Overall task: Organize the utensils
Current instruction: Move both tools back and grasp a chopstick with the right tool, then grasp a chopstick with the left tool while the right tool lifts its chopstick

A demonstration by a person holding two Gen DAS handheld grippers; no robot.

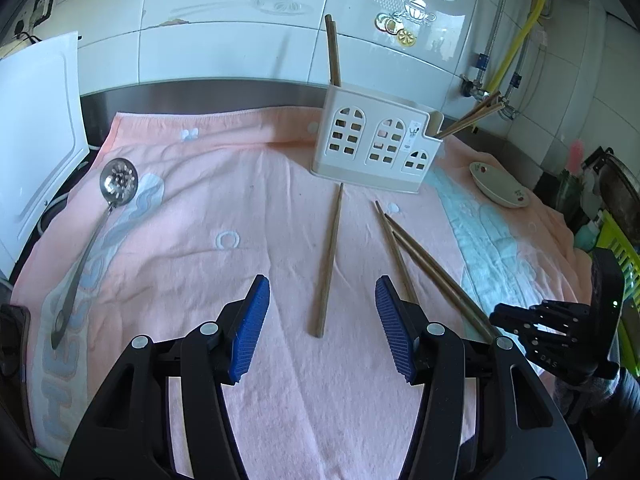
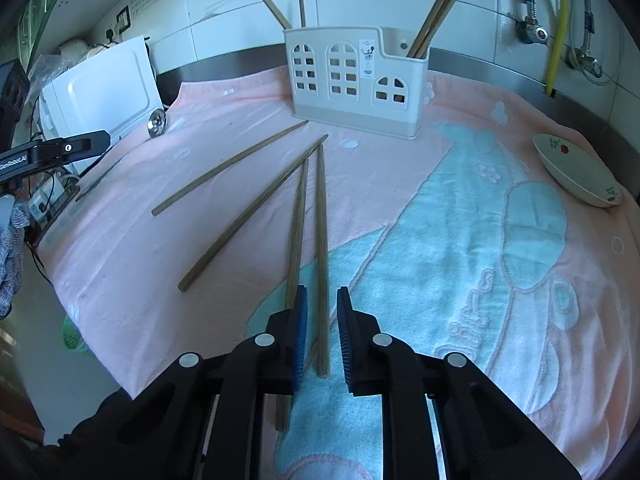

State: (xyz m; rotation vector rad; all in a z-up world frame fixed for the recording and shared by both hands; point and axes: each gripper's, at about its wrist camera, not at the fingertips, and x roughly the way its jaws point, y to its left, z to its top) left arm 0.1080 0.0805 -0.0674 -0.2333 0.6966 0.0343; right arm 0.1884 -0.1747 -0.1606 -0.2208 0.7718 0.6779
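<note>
Several loose wooden chopsticks lie on the pink towel (image 2: 400, 184) in front of the white house-shaped utensil holder (image 2: 352, 80) (image 1: 372, 140), which has chopsticks standing in it. My right gripper (image 2: 322, 289) is low over the towel with one chopstick (image 2: 322, 232) between its blue pads; a thin gap shows on each side. A second chopstick (image 2: 296, 232) runs under the left finger. Two more (image 2: 256, 212) (image 2: 230, 168) lie to the left. My left gripper (image 1: 322, 280) is open, and a single chopstick (image 1: 329, 264) lies ahead between its fingers without touching them.
A slotted metal spoon (image 1: 119, 181) lies on the towel's left side. A small white dish (image 1: 498, 184) sits at the far right. A white board (image 1: 36, 120) leans at the left, and a green basket (image 1: 620, 248) stands past the right edge. The tiled wall is behind the holder.
</note>
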